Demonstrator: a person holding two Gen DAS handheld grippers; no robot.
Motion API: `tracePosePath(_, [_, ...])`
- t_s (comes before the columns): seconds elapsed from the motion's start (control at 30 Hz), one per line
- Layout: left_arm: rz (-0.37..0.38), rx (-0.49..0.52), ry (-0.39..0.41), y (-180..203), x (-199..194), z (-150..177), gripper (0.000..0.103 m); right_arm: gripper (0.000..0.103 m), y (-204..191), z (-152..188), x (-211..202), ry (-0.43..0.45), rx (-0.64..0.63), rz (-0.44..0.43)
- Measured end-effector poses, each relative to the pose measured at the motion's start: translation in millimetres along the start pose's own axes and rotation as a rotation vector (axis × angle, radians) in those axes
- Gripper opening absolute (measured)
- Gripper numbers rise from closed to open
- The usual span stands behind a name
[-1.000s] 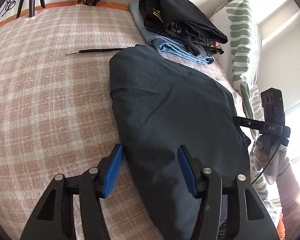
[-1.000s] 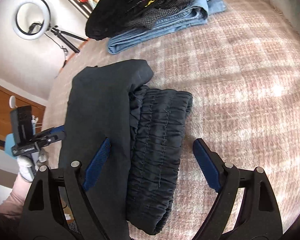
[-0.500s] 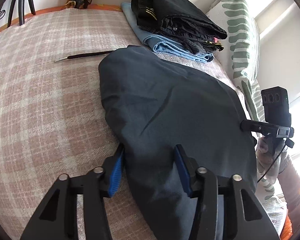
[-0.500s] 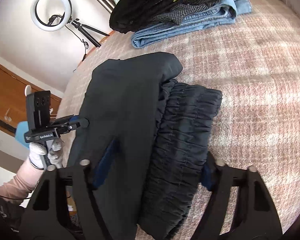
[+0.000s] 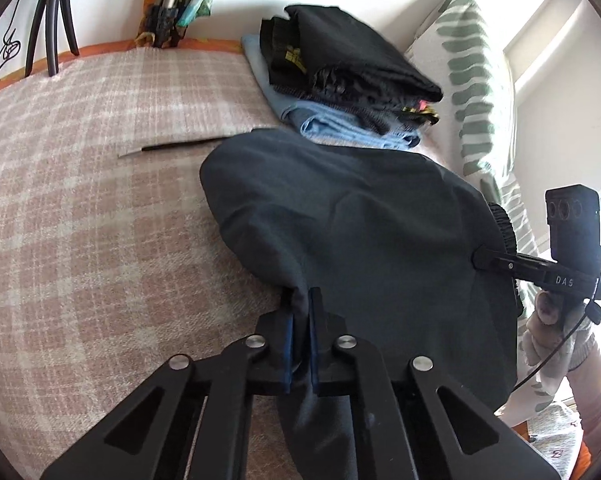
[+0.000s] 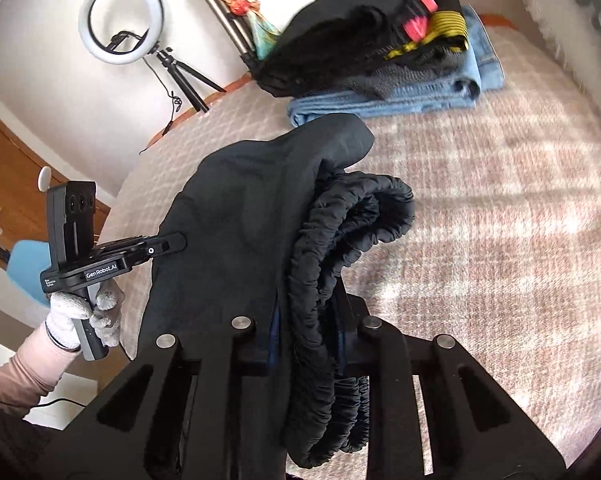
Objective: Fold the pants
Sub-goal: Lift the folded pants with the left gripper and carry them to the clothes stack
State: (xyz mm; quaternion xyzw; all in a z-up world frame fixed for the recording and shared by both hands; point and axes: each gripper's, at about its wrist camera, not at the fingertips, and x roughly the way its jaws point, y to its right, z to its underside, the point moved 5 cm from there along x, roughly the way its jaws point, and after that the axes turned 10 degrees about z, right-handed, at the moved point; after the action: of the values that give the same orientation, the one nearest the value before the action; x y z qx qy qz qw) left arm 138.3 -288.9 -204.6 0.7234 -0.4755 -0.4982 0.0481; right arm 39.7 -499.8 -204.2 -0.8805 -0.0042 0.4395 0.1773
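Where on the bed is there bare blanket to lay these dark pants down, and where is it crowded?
Free: the checked blanket beside the dark pants, up to the thin stick, and the wide stretch on the waistband side. Crowded: the far end, under the stack of folded clothes beside the leaf-print pillow.

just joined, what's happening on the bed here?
A person is folding dark pants on a plaid blanket with two handheld grippers. The left gripper is shut on the pants' edge. The right gripper is closing on the bunched elastic waistband. A stack of folded clothes sits behind.
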Motion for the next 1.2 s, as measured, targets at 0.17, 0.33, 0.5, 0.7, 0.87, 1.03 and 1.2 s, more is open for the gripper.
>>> tracePosePath(0.17, [0.013, 0.041, 0.037, 9.2, -13.3, -2.6, 0.002, 0.021, -18.8, -6.0, -13.2, 0.042, -0.058, 0.039])
tracePosePath(0.33, [0.011, 0.078, 0.072, 19.9, -27.9, -6.9, 0.002, 0.021, -34.6, -14.7, -26.7, 0.085, -0.087, 0.053])
tracePosePath(0.5, [0.019, 0.109, 0.118, 34.0, -43.2, -22.1, 0.002, 0.021, -45.6, -33.4, -47.2, 0.141, -0.101, 0.056])
tracePosePath(0.7, [0.02, 0.159, 0.171, 49.8, -58.8, -57.1, 0.002, 0.021, -54.9, -72.1, -75.6, 0.228, -0.115, 0.071])
tracePosePath(0.87, [0.023, 0.204, 0.219, 64.9, -67.8, -107.5, 0.002, 0.021, -51.7, -115.4, -95.5, 0.292, -0.109, 0.09])
tracePosePath(1.03, [0.026, 0.252, 0.256, 80.0, -66.8, -158.8, 0.002, 0.021, -46.0, -165.7, -105.9, 0.343, -0.113, 0.133])
tracePosePath(1.2, [0.011, 0.305, 0.289, 93.1, -61.6, -210.8, 0.002, 0.021, -34.4, -219.0, -106.7, 0.382, -0.117, 0.152])
